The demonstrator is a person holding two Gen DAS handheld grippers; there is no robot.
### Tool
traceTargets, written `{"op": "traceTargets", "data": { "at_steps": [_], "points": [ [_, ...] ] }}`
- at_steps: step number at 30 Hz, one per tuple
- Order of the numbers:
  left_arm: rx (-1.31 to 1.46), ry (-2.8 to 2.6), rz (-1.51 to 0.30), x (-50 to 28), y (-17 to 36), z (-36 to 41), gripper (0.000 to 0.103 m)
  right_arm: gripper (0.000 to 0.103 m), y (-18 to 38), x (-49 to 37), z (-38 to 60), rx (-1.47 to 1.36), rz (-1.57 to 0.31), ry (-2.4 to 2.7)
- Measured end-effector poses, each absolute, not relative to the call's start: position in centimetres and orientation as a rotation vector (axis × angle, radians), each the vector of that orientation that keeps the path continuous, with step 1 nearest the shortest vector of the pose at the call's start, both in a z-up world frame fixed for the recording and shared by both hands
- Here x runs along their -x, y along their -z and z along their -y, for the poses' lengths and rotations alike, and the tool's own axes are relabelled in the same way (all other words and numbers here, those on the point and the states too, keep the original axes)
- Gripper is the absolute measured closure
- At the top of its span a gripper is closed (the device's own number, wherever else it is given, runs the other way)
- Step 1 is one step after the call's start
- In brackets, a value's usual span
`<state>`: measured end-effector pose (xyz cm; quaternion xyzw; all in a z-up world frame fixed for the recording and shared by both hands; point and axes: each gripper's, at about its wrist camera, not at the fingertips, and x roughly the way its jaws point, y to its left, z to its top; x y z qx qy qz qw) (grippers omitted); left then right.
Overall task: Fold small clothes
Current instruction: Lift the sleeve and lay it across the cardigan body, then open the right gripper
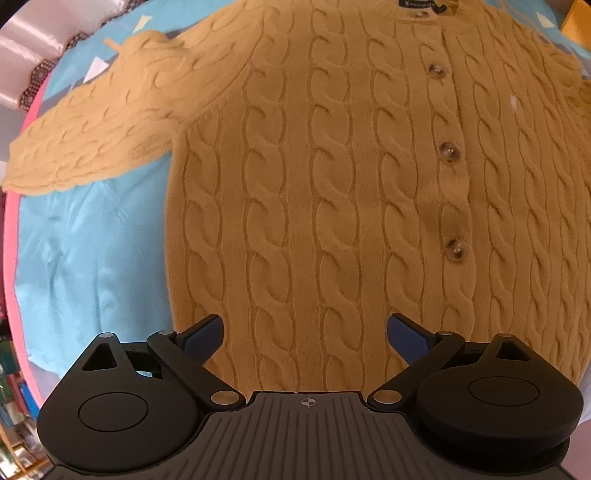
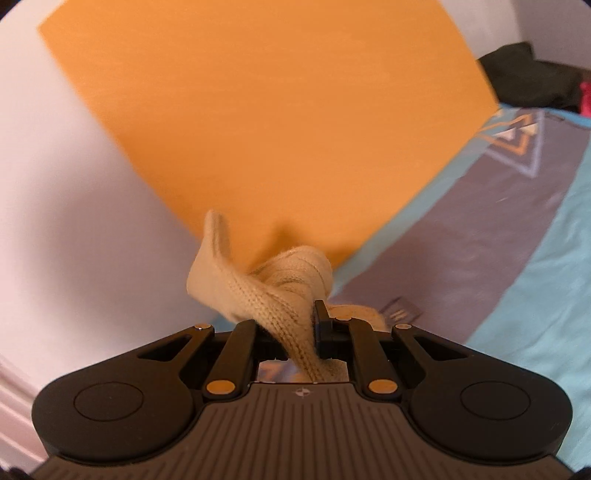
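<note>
Your left gripper point(image 1: 305, 332) is above the lower part of the cardigan point(image 1: 332, 184), and its two blue fingers point(image 1: 205, 338) are spread wide apart with nothing between them. The cardigan is mustard yellow with a cable knit pattern, and it lies flat and front side up on the light blue sheet point(image 1: 85, 258). Its front is closed with a row of brown buttons point(image 1: 450, 151) that runs up to the collar, where you can see a dark label point(image 1: 416, 4). One sleeve point(image 1: 92, 140) is stretched out to the left over the sheet, toward the pink edge point(image 1: 11, 236) of the bed. The hem of the cardigan is near the fingers of this gripper, but whether the fingers touch the knit I cannot tell. Your right gripper point(image 2: 301, 332) is pressed together on a piece of the same yellow knit point(image 2: 273, 291), which looks like the end of the other sleeve. The knit is bunched and twisted between the fingers, and part of it passes back through the gap toward the camera. This gripper is lifted above the bed cover point(image 2: 517, 240), which here is grey and turquoise with triangle shapes. Behind the knit there is a big orange panel point(image 2: 258, 110) against a white wall point(image 2: 55, 203). Some dark clothes point(image 2: 532, 77) lie far at the upper right.
</note>
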<state>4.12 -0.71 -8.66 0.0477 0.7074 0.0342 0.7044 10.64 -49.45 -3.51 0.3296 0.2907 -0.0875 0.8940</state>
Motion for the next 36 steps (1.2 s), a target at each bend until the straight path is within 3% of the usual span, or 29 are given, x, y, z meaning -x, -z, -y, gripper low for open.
{"op": "traceTargets", "data": {
  "at_steps": [10,20,23,27,28,30,31,32,36],
  "points": [
    [-0.004,-0.121,-1.563,-0.9,8.7,-3.5,0.000,0.090,1.1,-12.4,39.4,-0.686,-0.635,-0.037],
    [0.109,-0.239,-1.568,2.9,9.2,-9.6,0.000,0.090,3.9,-13.6,22.8,-0.549,-0.775,-0.292],
    [0.151,-0.275,-1.573,4.0,9.8,-11.4,0.000,0.087,6.7,-11.0,16.5,-0.322,-0.849,-0.341],
    [0.199,-0.302,-1.583,5.2,10.8,-13.3,0.000,0.083,11.9,-7.3,9.4,0.187,-0.978,-0.354],
    [0.208,-0.307,-1.585,5.5,11.0,-13.6,0.000,0.081,12.5,-6.3,8.0,0.297,-0.958,-0.348],
    [0.226,-0.312,-1.589,5.9,11.4,-14.2,0.000,0.061,12.6,-4.4,6.7,0.467,-0.863,-0.371],
    [0.234,-0.312,-1.591,6.1,11.5,-14.4,0.000,0.041,12.6,-3.8,5.7,0.555,-0.819,-0.377],
    [0.238,-0.312,-1.591,6.3,11.6,-14.6,0.000,0.031,12.6,-3.2,5.4,0.609,-0.782,-0.386],
    [0.246,-0.316,-1.579,7.1,11.5,-15.1,0.000,0.031,12.9,-2.1,2.7,0.815,-0.653,-0.445]
  ]
}}
